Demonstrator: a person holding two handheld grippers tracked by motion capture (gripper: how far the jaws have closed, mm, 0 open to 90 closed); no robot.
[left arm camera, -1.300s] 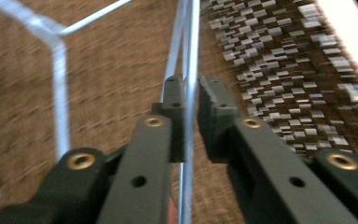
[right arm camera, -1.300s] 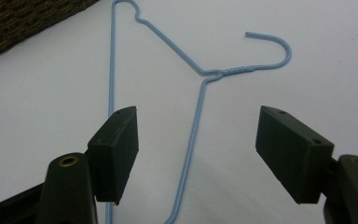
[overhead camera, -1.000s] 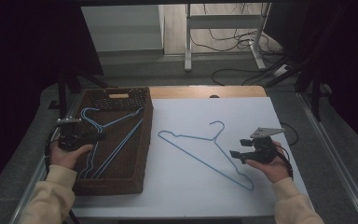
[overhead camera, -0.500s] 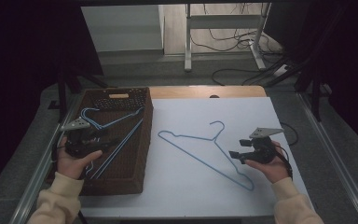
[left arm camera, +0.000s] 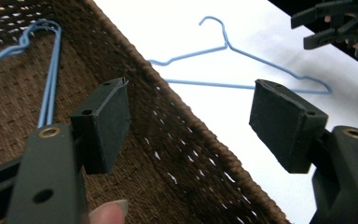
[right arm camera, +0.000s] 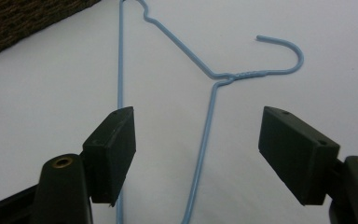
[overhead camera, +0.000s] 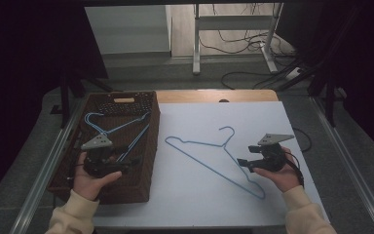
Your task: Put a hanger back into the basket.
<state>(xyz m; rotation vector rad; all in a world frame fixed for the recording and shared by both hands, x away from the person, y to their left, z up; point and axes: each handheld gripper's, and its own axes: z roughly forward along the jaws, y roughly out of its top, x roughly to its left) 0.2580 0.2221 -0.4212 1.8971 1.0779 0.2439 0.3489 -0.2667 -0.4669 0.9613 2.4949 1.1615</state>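
While the left gripper (overhead camera: 132,163) hung over the near part of the basket (overhead camera: 148,146) at the table's left, its jaws had just been opening and stood spread with nothing between them. Two hangers (overhead camera: 121,127) lay inside the basket. Right of it, a third hanger (overhead camera: 209,158) lay flat on the white sheet (overhead camera: 253,117), just beside the right gripper (overhead camera: 241,163), whose jaws were spread and empty.

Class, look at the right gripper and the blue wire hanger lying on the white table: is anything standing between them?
Nothing visible does. The right gripper hovers with open jaws beside the blue wire hanger, which lies flat on the bare white table. The wicker basket sits off to the hanger's far side.
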